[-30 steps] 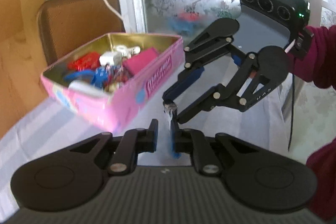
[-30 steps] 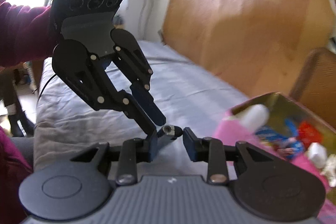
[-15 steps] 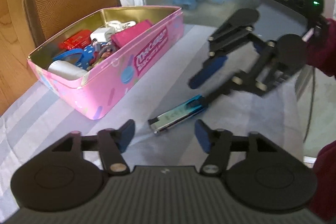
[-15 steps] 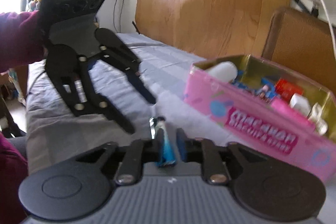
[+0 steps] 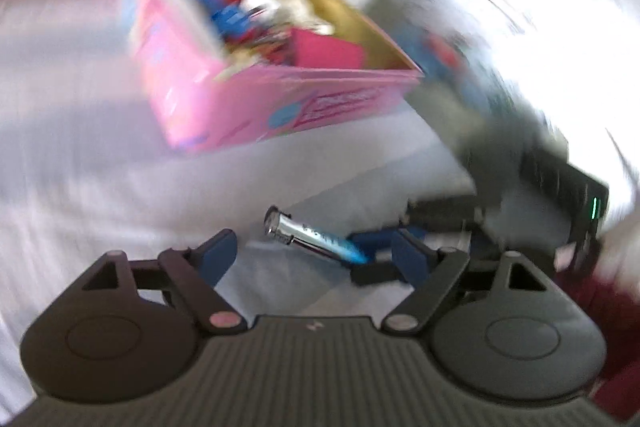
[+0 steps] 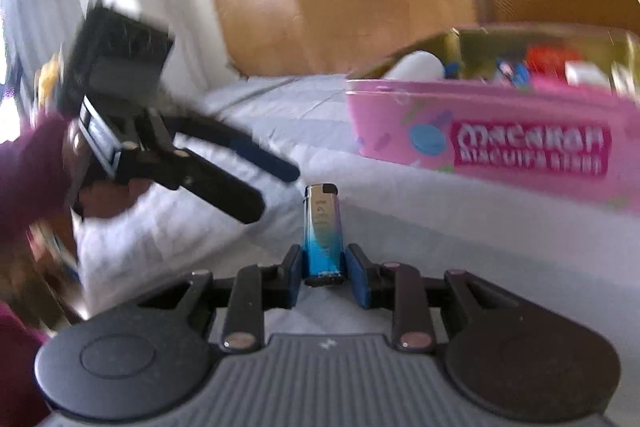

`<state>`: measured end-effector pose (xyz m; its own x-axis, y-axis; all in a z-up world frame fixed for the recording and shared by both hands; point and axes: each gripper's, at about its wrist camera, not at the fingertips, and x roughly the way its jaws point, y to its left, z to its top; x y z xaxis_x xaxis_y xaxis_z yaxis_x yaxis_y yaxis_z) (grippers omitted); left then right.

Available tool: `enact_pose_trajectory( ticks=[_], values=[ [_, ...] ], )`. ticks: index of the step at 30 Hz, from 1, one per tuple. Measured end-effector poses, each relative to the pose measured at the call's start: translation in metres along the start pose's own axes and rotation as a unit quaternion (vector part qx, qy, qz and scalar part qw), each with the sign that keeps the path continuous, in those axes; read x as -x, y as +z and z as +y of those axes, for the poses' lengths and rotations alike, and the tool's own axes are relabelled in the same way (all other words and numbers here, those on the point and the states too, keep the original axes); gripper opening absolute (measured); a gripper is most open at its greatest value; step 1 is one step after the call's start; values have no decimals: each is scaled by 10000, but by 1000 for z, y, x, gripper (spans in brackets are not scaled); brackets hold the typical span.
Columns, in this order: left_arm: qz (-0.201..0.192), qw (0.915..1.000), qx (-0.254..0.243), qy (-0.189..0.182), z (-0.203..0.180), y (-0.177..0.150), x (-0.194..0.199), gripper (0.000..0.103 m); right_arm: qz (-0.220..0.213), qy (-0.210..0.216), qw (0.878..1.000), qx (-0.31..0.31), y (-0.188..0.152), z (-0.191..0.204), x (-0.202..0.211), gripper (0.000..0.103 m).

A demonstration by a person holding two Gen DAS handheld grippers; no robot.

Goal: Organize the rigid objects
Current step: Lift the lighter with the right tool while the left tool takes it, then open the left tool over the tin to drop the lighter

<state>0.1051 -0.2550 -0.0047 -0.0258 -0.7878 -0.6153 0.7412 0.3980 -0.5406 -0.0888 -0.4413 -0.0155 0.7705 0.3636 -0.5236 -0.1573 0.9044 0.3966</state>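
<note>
Currently the right hand-held gripper (image 6: 323,269) is clamping the base of a silver-and-blue lighter (image 6: 322,227), holding it above the grey striped cloth (image 6: 400,223), just in front of the open pink rectangular tin (image 6: 500,139) full of small items. Left hand-held gripper (image 5: 316,259) is sitting spread apart, gripping nothing, near the lighter tip. Left view is heavily motion-blurred.
</note>
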Motion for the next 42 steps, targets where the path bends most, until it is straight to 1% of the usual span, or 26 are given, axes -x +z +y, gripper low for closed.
enact_pose_trajectory(
  ticks=[2, 4, 5, 6, 7, 8, 10, 12, 16, 19, 21, 23, 24, 25, 26, 27, 28, 29, 30, 31, 32, 34, 36, 37, 40, 42],
  values=[
    [-152, 9986, 512, -51, 4, -3, -2, 86, -112, 132, 9993, -329, -3, 0, 3, 24],
    [-261, 9966, 782, -59, 3, -4, -5, 84, -247, 265, 9984, -427, -6, 2, 5, 24],
    [-311, 9957, 871, -56, 1, -5, -6, 77, -321, 322, 9980, -435, -8, 5, 7, 24],
    [-306, 9958, 861, -88, -3, -5, -9, 66, -374, 318, 9979, -424, -8, 9, 9, 24],
    [-218, 9965, 805, -105, -8, -5, -13, 44, -435, 295, 9978, -406, -7, 11, 11, 24],
    [-112, 9973, 721, -43, -14, -3, -17, 29, -491, 282, 9976, -391, -5, 14, 13, 24],
    [-199, 9985, 508, 21, -26, 2, -15, 27, -633, 215, 9973, -306, 1, 18, 22, 24],
    [-353, 9992, 179, 37, -41, 18, -9, 27, -836, 56, 9964, -97, 9, 23, 30, 24],
    [-696, 9971, -254, 166, -52, 63, -4, 27, -1381, -459, 9887, 351, 40, 24, 40, 24],
    [-871, 9943, -480, 379, -55, 95, -16, 28, -1655, -965, 9803, 488, 62, 14, 35, 24],
    [-888, 9927, -504, 648, -49, 114, -29, 34, -1672, -1371, 9756, 388, 77, 3, 22, 24],
    [-943, 9885, -625, 1005, -46, 130, -47, 50, -1620, -1774, 9706, 135, 91, -8, 4, 24],
    [-996, 9839, -704, 1305, -44, 136, -56, 54, -1610, -1979, 9669, 17, 98, -13, -6, 25],
    [-1067, 9792, -700, 1579, -43, 141, -62, 61, -1616, -2161, 9629, -25, 104, -17, -18, 25],
    [-1174, 9737, -654, 1842, -40, 146, -70, 65, -1649, -2294, 9592, -12, 108, -19, -27, 25],
    [-1297, 9698, -590, 1982, -37, 148, -72, 67, -1720, -2498, 9529, 18, 113, -21, -37, 26],
    [-1376, 9673, -497, 2070, -35, 149, -72, 70, -1847, -2685, 9454, 15, 115, -22, -47, 30],
    [-1450, 9664, -396, 2087, -32, 148, -72, 70, -2000, -2729, 9410, -8, 114, -24, -53, 34],
    [-1500, 9667, -356, 2043, -30, 148, -70, 71, -2028, -2738, 9402, -43, 113, -26, -56, 41],
    [-1549, 9672, -379, 1978, -30, 145, -66, 71, -1948, -2743, 9417, 16, 110, -26, -55, 41],
    [-1598, 9664, -434, 1966, -31, 141, -61, 71, -2005, -2737, 9404, 231, 107, -24, -54, 40],
    [-1754, 9635, -515, 1956, -36, 130, -49, 71, -2158, -2846, 9323, 574, 98, -20, -45, 42],
    [-1933, 9607, -539, 1917, -40, 116, -32, 71, -2208, -2742, 9350, 427, 94, -22, -36, 42],
    [-2025, 9585, -521, 1940, -45, 108, -20, 74, -2277, -2674, 9358, 321, 94, -22, -30, 42],
    [-2297, 9460, -545, 2222, -54, 80, 11, 83, -2477, -2711, 9300, 180, 88, -14, -15, 42],
    [-2395, 9385, -689, 2390, -60, 57, 28, 85, -2560, -2717, 9277, 23, 84, -10, -8, 43]
  ],
)
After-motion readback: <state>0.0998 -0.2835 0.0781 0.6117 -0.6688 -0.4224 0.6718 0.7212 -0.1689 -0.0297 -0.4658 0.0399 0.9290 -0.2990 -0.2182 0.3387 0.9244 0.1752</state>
